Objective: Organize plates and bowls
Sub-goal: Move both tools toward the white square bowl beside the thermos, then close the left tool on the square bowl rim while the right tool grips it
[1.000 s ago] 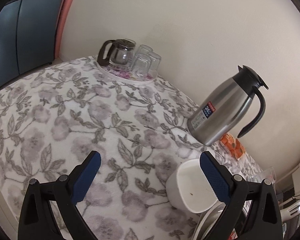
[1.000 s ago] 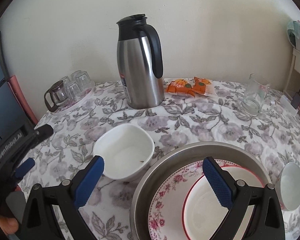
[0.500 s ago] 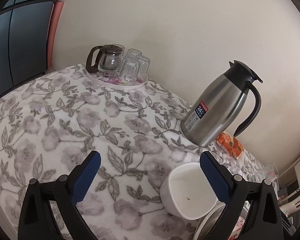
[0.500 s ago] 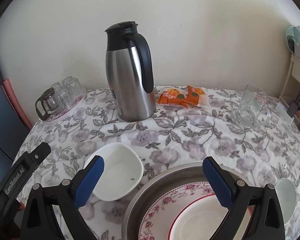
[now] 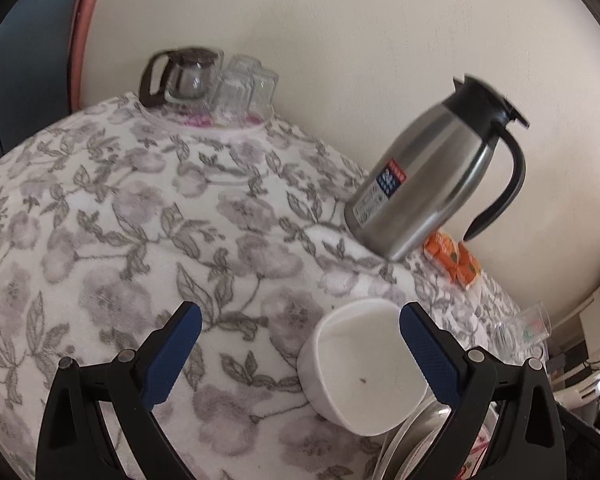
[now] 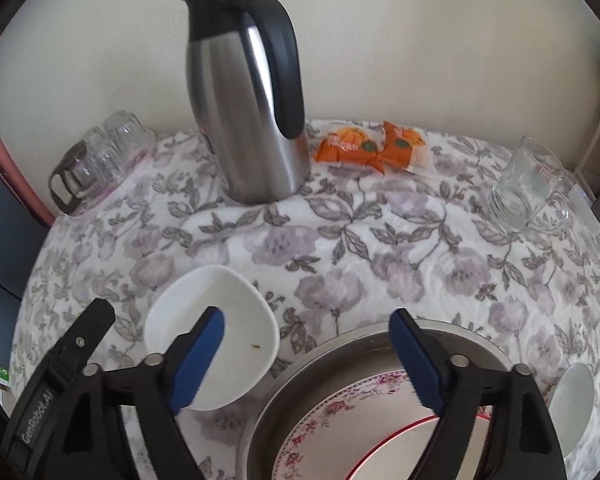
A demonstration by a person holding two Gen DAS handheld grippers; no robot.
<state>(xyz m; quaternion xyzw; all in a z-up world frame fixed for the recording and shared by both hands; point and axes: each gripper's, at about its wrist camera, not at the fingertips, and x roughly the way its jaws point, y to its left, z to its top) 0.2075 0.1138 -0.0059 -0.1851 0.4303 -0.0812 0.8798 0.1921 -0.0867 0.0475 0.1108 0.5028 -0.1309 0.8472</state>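
Note:
A white square bowl sits on the floral tablecloth beside a metal basin. The basin holds a floral plate with a red-rimmed dish on it. My left gripper is open low over the cloth, and its right finger overlaps the bowl's far rim. My right gripper hangs above the bowl and the basin edge. Its jaws are closing with nothing pressed between the pads. A small white bowl stands right of the basin.
A steel thermos jug stands at the back by the wall, with orange snack packets beside it. A glass mug is at the right. A tray with a glass teapot and tumblers is at the far left.
The right gripper's jaws have narrowed and it has shifted so its left finger now overlaps the white bowl. The left gripper has moved closer to the bowl and lower.

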